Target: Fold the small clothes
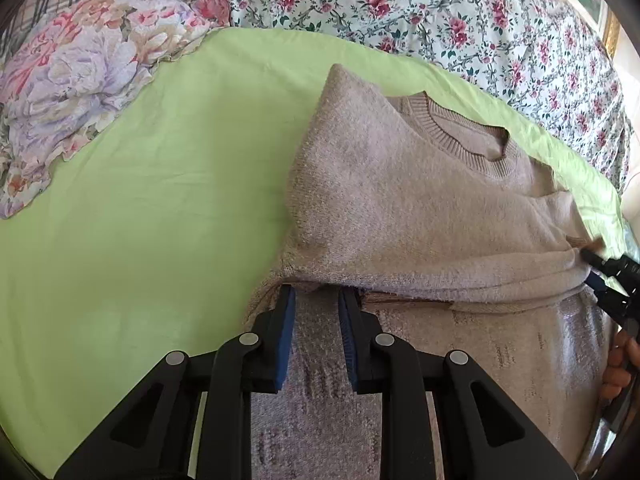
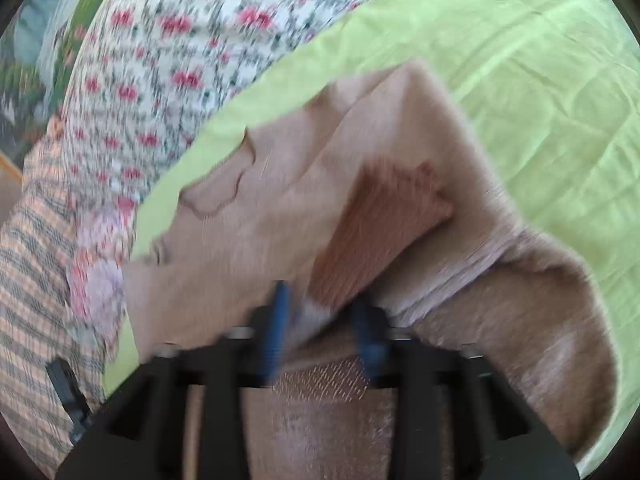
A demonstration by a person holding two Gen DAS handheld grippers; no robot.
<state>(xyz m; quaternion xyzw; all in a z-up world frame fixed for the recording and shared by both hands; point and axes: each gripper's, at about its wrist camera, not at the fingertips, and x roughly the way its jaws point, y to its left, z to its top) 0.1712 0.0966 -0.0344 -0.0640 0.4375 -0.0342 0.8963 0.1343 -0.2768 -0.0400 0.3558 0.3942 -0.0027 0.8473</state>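
A beige fuzzy knit sweater (image 1: 400, 208) lies on the light green sheet (image 1: 140, 208), its ribbed neckline (image 1: 460, 136) to the far right and its lower part folded up over the body. My left gripper (image 1: 316, 300) is open, its blue-padded fingers (image 1: 286, 320) resting at the near folded edge with sweater fabric between them. My right gripper (image 2: 320, 312) is blurred by motion; its jaws stand apart with sweater fabric (image 2: 340, 240) bunched between them. It also shows in the left wrist view (image 1: 600, 268) at the sweater's right edge.
A flowered quilt (image 1: 460, 12) lies beyond the green sheet. A rumpled pastel floral pillow or blanket (image 1: 80, 80) sits at the far left. A plaid cloth (image 2: 32, 280) lies at the left of the right wrist view. A hand (image 1: 618, 364) holds the right gripper.
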